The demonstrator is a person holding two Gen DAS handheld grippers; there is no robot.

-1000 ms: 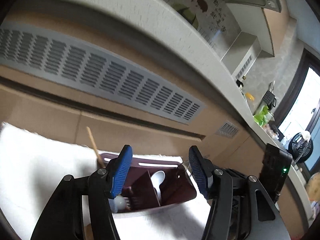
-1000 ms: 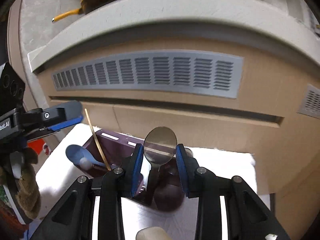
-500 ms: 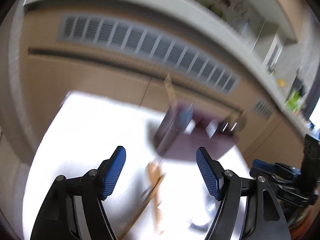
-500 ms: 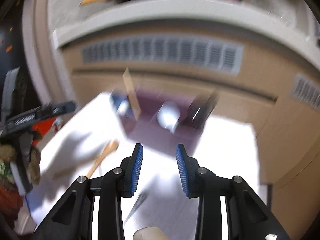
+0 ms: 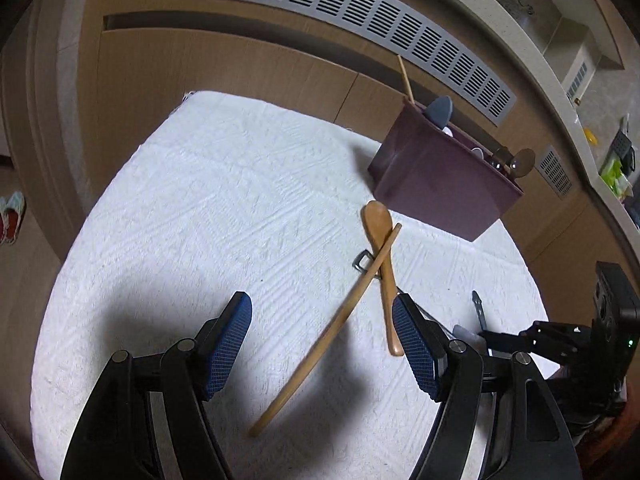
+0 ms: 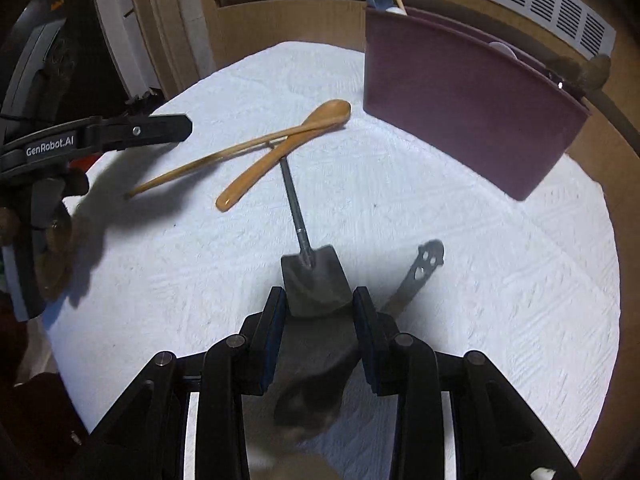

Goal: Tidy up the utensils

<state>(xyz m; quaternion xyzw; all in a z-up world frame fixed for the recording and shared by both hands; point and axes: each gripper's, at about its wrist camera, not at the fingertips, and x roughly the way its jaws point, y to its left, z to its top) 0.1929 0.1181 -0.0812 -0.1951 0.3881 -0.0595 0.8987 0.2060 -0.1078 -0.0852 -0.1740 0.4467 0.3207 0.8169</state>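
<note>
Right wrist view: fingers [image 6: 276, 328] clenched on spatula [image 6: 312, 280]; left fingers [image 5: 232, 340] released; wooden spoon [image 6: 280, 152], chopstick [image 6: 208, 162] outside caddy [image 6: 460, 108].

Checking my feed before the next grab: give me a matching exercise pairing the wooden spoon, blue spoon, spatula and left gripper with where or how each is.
Things:
1. wooden spoon
2. blue spoon
3. spatula
4. left gripper

Places or states:
A. open, holding nothing
B. between the fingers of the right gripper
C. standing in the purple holder
D. lying on the white cloth, crossing a wooden stick

Pairs: 1-D, 2-C, 3-B, 4-A
</note>
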